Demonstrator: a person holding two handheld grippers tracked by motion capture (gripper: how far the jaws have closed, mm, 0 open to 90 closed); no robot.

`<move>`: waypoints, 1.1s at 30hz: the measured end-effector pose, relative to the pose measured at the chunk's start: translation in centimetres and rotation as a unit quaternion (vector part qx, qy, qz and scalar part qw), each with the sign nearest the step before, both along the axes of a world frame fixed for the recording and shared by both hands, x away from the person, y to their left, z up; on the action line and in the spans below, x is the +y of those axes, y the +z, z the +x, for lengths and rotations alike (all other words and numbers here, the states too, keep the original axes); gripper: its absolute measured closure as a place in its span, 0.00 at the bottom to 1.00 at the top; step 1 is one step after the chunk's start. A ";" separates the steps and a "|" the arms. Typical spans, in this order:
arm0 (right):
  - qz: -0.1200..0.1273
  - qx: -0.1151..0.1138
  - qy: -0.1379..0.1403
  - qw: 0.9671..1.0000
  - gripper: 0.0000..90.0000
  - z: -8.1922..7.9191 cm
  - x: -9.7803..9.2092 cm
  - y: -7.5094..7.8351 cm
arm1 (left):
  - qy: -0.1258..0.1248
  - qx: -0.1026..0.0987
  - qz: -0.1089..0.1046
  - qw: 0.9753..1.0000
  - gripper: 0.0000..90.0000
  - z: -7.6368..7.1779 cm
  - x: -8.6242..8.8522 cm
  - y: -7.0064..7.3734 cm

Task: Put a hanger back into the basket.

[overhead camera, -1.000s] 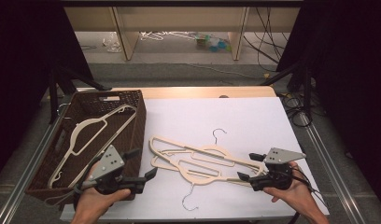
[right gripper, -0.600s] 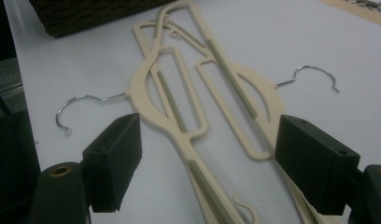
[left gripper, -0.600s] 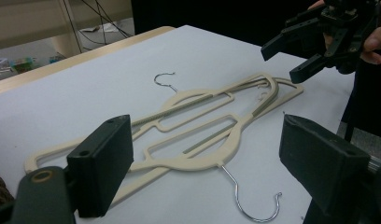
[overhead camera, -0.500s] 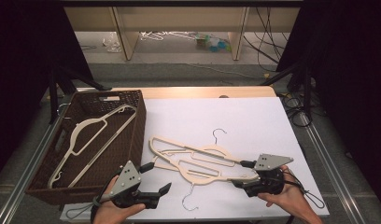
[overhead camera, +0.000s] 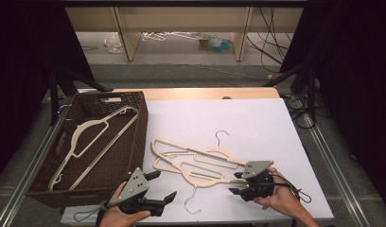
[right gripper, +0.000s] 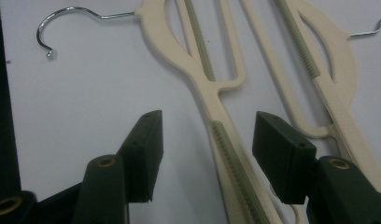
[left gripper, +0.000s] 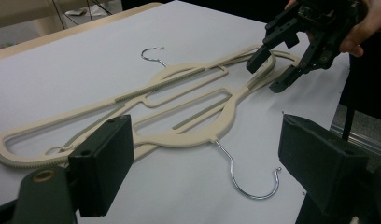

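Hiding hanger ends (cropped), jaws apart

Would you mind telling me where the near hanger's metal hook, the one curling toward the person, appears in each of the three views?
High view: the near hook lies bottom centre, between the two grippers.
Left gripper view: near hook lower centre-right, between the black jaws.
Right gripper view: near hook top left corner.
Shared landmark: the cream hanger it belongs to, on the white table.
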State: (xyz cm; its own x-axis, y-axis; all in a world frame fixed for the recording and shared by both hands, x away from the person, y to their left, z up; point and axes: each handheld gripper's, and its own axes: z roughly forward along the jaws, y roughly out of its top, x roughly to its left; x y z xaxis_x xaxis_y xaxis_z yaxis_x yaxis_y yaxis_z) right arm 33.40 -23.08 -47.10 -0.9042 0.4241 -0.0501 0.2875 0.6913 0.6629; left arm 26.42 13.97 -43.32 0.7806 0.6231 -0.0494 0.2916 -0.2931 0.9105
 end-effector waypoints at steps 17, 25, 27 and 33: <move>-0.068 -0.015 0.052 0.996 0.85 0.6 0.6 -0.1 | -0.012 0.009 0.012 1.000 0.21 0.0 -0.1 -0.4; -0.099 -0.005 0.092 0.991 0.86 -0.3 1.6 0.0 | -0.013 0.013 0.009 1.000 0.21 0.1 -0.1 -0.5; -0.087 0.006 0.081 0.993 0.83 -0.1 1.4 -0.1 | -0.011 0.014 0.012 1.000 0.21 0.1 -0.1 -0.5; -0.073 0.020 0.070 0.995 0.82 0.2 1.1 -0.3 | -0.016 0.016 0.016 1.000 0.21 0.3 -0.3 -0.7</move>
State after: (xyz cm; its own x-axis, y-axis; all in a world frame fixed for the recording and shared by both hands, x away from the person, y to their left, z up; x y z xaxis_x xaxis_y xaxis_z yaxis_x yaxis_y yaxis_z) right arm 33.58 -21.99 -47.43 -0.9566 0.2839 -0.0649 0.2050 0.8148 0.5423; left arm 26.70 13.70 -44.05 0.7980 0.6000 -0.0559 0.3112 -0.3310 0.8909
